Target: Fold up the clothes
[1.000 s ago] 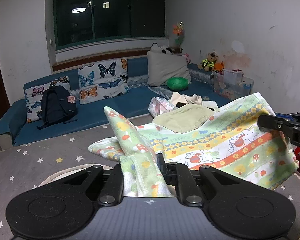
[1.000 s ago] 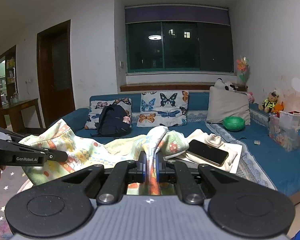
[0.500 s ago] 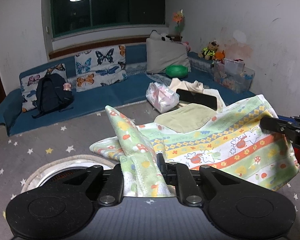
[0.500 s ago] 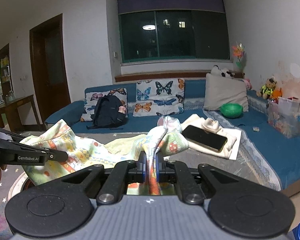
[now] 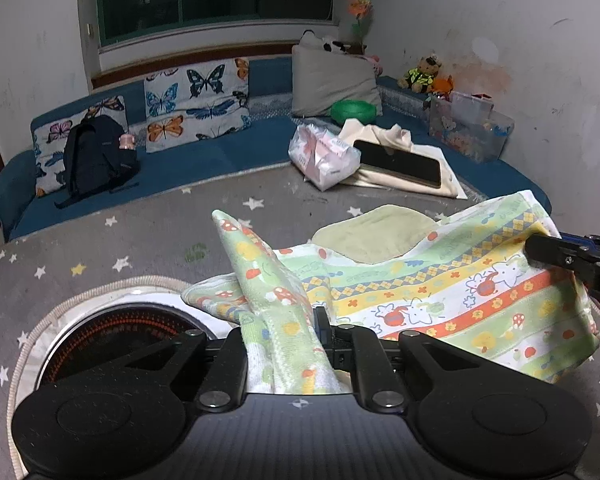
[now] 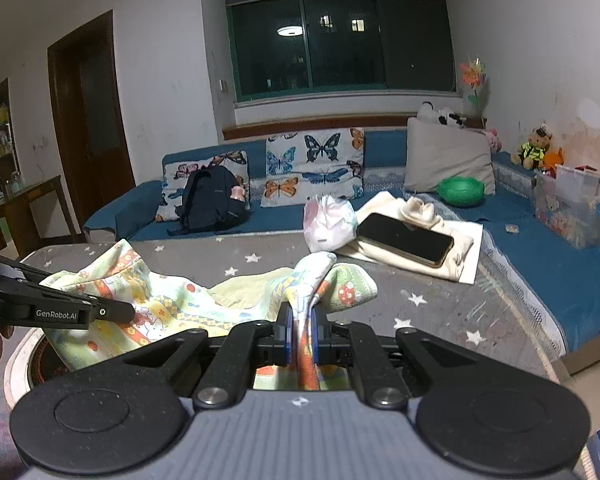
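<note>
The left claw [image 5: 300,320] is clamped on one corner of the printed cloth [image 5: 440,292], the fabric bunched up between its closed jaws. The right claw [image 6: 300,328] pinches another corner the same way, a thin fold standing up between its blue pads [image 6: 285,334].

From the left claw the cloth runs off to the right, sagging between the two grips, with its long striped edge strung claw to claw. From the right claw it runs off to the left for the same reason. The slack middle hangs forward of both claws and touches the grey star-print table [image 5: 160,232]. A plain olive cloth [image 5: 372,232] lies beyond it.

Neither hand is nearer: each already has its corner. The coming move likely turns on keeping that shared edge taut and level while laying it down ahead.
</note>
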`<state>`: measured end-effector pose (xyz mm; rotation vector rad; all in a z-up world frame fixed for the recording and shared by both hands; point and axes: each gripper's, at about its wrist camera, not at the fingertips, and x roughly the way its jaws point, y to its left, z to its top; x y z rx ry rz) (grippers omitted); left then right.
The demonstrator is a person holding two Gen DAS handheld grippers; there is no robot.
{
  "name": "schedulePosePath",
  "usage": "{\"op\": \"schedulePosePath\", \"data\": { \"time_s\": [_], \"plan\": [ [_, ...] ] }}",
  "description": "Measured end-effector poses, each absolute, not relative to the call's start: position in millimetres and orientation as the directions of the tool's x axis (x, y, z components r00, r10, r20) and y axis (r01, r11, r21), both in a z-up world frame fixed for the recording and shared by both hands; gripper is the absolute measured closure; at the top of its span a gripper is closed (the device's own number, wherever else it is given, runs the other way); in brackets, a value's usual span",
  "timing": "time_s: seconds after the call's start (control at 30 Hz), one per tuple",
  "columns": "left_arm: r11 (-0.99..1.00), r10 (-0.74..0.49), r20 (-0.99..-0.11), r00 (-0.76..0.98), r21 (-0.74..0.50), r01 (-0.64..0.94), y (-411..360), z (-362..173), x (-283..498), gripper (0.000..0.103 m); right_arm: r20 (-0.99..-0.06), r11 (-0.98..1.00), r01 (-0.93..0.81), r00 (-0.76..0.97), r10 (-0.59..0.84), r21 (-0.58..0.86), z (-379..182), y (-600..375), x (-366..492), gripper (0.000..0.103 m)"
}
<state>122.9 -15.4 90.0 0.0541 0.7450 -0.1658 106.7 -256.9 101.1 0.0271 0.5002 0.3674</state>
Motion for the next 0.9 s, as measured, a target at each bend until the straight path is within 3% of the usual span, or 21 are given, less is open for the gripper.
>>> {"op": "schedulePosePath", "data": {
  "time_s": [0.4, 0.9],
  "plan": [
    [0.991, -0.109, -0.681, 0.724, -0.022, 0.129, -5.9, 82.5, 136.4, 0.091, -0.479, 0.935, -0.333, 0.805, 0.35, 0.124, 94.1, -250.0, 120.2, 0.095],
    [0.993, -0.116, -0.747, 0.654, -0.092, 0.071, 15.8, 43.6, 148.4, 0.09, -0.56, 0.935, -0.332, 0.755, 0.341, 0.123, 63.5, -239.6, 140.7, 0.095]
  ]
}}
